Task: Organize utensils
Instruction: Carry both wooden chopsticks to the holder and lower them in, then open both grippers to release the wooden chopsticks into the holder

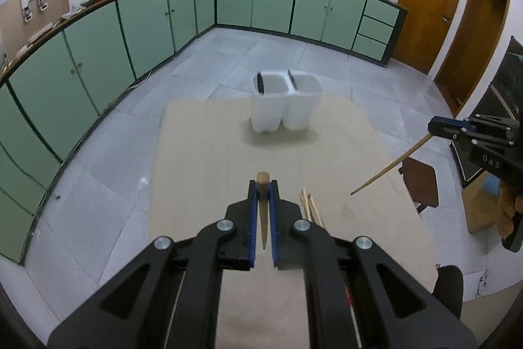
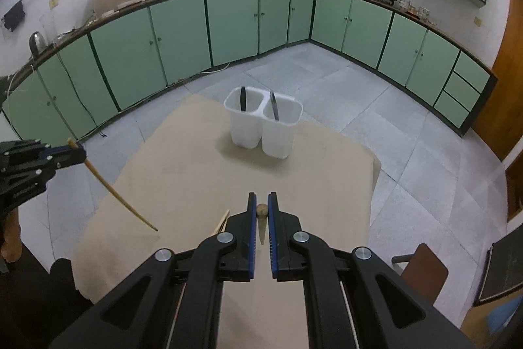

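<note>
— Where do we stand?

— Part way. The white twin-cup holder (image 1: 285, 102) at the far end of the desk (image 1: 202, 152) already has one dark utensil (image 1: 260, 83) in each cup. Our left tool (image 1: 263, 187) is pinching a wooden chopstick (image 1: 262, 211), our right tool (image 2: 261, 201) another chopstick (image 2: 262, 223) — both up off the desk, well short of the holder.

— What's left?

— We judge these two go in, then the loose chopsticks (image 1: 312, 208) lying beside the left tool.
</note>
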Demonstrator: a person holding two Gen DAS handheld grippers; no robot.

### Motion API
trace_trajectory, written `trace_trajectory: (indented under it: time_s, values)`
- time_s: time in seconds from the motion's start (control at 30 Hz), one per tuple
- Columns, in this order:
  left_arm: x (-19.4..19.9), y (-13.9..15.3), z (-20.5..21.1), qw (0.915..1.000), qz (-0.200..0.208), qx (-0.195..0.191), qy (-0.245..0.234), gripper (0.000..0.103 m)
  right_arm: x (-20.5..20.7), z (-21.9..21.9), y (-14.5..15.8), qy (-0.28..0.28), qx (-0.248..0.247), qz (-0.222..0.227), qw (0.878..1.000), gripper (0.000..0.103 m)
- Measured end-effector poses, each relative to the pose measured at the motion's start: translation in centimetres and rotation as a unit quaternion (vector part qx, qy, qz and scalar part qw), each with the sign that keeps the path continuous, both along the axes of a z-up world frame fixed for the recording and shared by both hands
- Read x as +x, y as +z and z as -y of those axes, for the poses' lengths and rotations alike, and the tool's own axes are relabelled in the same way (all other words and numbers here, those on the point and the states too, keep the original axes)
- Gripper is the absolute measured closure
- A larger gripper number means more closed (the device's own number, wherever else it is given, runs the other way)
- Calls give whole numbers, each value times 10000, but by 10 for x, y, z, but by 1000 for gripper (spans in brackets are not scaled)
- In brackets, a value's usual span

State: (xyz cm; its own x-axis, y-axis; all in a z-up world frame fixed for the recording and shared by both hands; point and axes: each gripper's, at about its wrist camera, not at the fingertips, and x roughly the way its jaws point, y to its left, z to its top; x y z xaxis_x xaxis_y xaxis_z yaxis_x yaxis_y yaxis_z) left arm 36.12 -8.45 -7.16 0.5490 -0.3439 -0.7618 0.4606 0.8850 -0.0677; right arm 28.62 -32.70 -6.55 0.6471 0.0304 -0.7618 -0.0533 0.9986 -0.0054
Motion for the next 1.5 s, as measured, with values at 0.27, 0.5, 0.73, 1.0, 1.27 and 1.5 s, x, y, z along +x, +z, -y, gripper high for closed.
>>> trace_trajectory:
  time_s: [0.27, 0.5, 0.73, 1.0, 1.27, 1.5]
  values:
    - [31, 42, 27, 9995, 292, 0, -112, 97, 31, 0, 47, -3, -46, 96, 9999, 96]
    - [64, 91, 55, 9973, 714, -170, -83, 97, 66, 12, 93, -136, -5, 250, 9996, 96]
    - [107, 117, 83, 9948, 918, -435, 62, 97, 114, 19, 119, -314, 10, 424, 9986, 96]
    - [166, 92, 111, 9942, 887, -568, 200, 97, 178, 39, 98, -527, 158, 434, 9975, 96]
    - [208, 18, 118, 9971, 422, -542, 330, 97, 219, 61, 25, -609, 409, -35, 9973, 96]
    - [202, 14, 102, 9970, 553, -316, 438, 86, 204, 72, 15, -644, 489, 61, 9967, 82]
